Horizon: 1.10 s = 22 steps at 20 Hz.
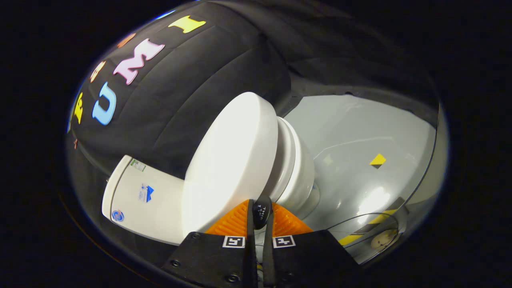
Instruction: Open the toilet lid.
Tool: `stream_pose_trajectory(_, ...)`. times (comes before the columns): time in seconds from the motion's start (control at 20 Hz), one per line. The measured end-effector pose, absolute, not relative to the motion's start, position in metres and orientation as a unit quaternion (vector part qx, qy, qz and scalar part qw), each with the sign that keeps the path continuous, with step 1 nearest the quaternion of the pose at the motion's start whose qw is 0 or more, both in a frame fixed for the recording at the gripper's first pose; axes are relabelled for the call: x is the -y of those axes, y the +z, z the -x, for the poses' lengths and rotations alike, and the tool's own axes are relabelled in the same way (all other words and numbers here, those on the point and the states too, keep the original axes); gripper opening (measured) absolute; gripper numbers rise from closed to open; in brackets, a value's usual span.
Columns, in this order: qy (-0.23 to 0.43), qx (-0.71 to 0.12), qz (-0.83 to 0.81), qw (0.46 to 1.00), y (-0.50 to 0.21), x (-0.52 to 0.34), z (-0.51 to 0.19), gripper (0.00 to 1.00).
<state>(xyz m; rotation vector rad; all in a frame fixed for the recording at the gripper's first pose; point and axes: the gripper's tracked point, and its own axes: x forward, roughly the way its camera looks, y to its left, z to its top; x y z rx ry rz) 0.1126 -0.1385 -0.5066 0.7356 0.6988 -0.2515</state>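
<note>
While the fingers (262, 214) sit nearly closed at the lid's front edge, gripping nothing I can confirm | toilet lid (230, 164) down on bowl (296, 172) | tank (140, 196) beyond | grey floor (360, 136) beside.

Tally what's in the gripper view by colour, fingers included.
White: 3, toilet lid, toilet bowl, toilet tank
Orange: 2, the gripper fingers, nearly closed on a small black tab at the lid's edge
Yellow: 1, floor marker
Grey: 1, floor
Total: 7
</note>
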Motion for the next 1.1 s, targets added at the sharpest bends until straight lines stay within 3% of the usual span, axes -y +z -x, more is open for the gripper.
stream_pose_trajectory(0.5, -0.101, -0.289, -0.147, 0.941, -0.383, 0.089, -0.131, 0.1)
stream_pose_trajectory(1.1, -0.093, -0.267, -0.047, 0.958, -0.319, 0.018, -0.139, 0.1)
